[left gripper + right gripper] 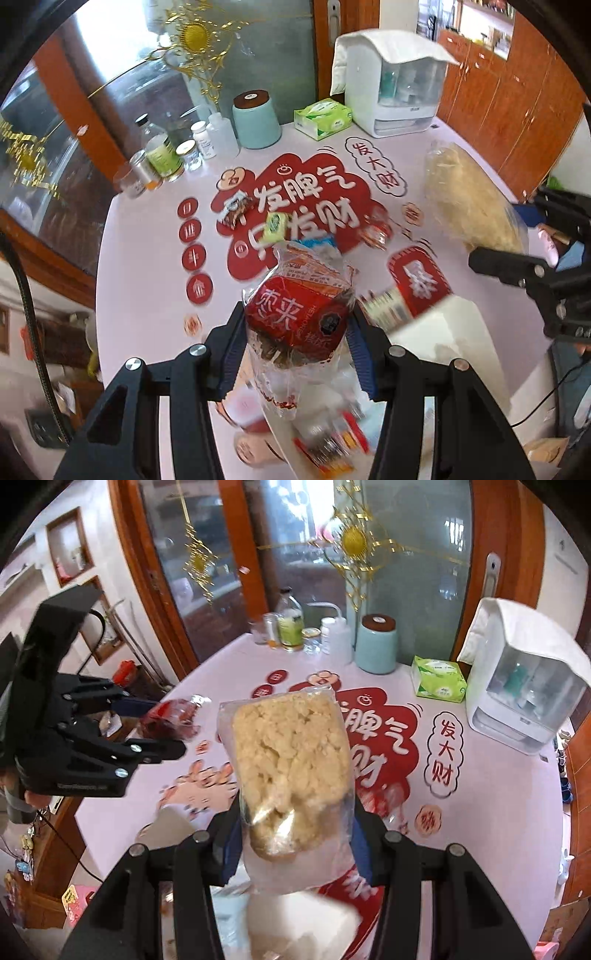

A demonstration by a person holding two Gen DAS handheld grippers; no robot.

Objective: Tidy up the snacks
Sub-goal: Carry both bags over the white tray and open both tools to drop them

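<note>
While small snacks (275,223) are left on the surface (147,236) before the tissue box (322,118), a red packet (299,314) and crumbly bag (291,771) are gripped by the left and right fingers.

Table (147,229) (tissues (322,119), jars (162,155))

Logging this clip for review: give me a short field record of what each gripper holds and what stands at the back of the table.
left gripper: shut on a red-labelled clear plastic snack bag, held above the table
right gripper: shut on a clear plastic bag of pale yellow crumbly snack, also held above the table
table: round, pale cover with red printed characters
back of table: mint-green canister with brown lid, green tissue pack, white dispenser box, cluster of small bottles
</note>
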